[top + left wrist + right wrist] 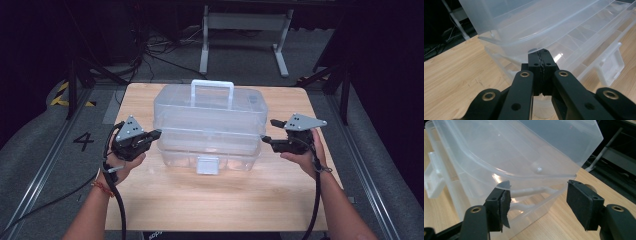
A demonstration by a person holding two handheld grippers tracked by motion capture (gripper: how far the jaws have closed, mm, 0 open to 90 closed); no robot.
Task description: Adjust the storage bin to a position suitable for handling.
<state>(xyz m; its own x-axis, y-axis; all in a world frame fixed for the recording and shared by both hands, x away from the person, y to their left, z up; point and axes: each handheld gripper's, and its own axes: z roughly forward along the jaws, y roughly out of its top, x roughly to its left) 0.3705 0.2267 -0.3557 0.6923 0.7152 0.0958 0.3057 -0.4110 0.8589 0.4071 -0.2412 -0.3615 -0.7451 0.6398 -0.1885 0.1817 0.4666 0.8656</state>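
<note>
Clear plastic storage box (pixel 207 127), with a carry handle (pixel 212 93) on top and a front latch (pixel 207 165), stands at the middle of the bench (pixel 220 200). At the box's left end the left tool (pixel 156 133) is clenched, jaws pressed together with nothing between them, tips just under the projecting rim. At the box's right end the right tool (pixel 266 131) is released, jaws spread around the rim edge without pressing on it. Risk, as a judgement: a one-sided lift could tilt or slide the light box, and the thin, slick rim could slip from the pads. Beyond the box a white frame (pixel 245 37) stands on the floor; nothing obstructs either tool.
</note>
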